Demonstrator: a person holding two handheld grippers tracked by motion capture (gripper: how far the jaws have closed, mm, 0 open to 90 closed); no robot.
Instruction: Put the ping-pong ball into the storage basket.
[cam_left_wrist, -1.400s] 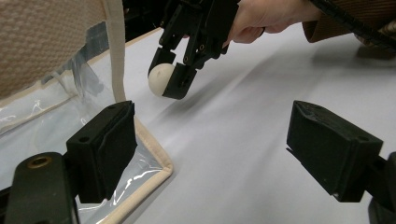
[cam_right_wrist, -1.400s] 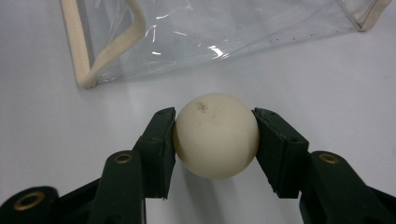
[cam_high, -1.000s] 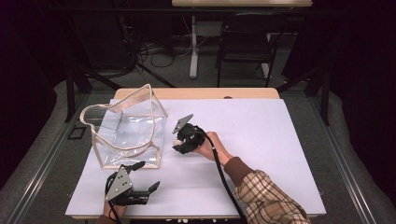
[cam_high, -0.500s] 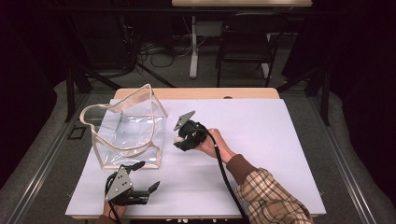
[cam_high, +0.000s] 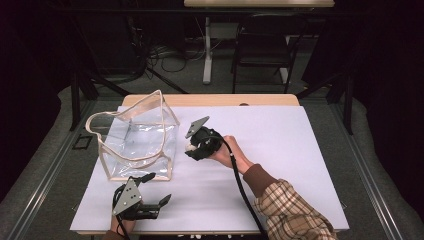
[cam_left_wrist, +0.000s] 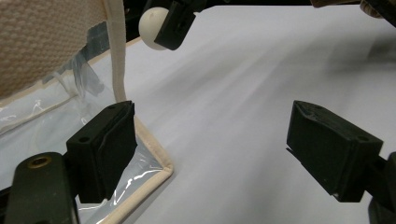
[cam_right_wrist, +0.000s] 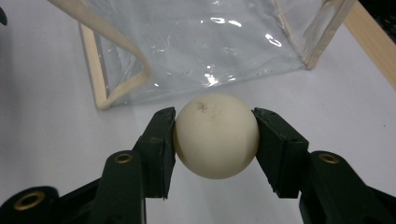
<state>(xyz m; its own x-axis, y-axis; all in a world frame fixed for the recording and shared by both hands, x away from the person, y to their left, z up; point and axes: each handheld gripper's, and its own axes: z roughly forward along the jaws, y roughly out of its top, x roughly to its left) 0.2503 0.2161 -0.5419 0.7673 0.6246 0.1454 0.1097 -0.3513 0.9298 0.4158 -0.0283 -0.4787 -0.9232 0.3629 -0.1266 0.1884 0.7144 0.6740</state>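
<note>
Just beside the clear bag (cam_high: 137, 142) on the counter (cam_high: 300, 150), my right tool (cam_right_wrist: 215, 135) pinches the white ball (cam_right_wrist: 215, 135), off the surface. My left tool (cam_high: 145, 197) is spread near the bag's corner. Judged step: carrying; next, lift over the rim and release inside.

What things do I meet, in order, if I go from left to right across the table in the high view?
Clear bag → right gripper holding the cream ball → the person's right hand → plaid sleeve. The left gripper lies nearer, below the bag, so I leave it out.
</note>
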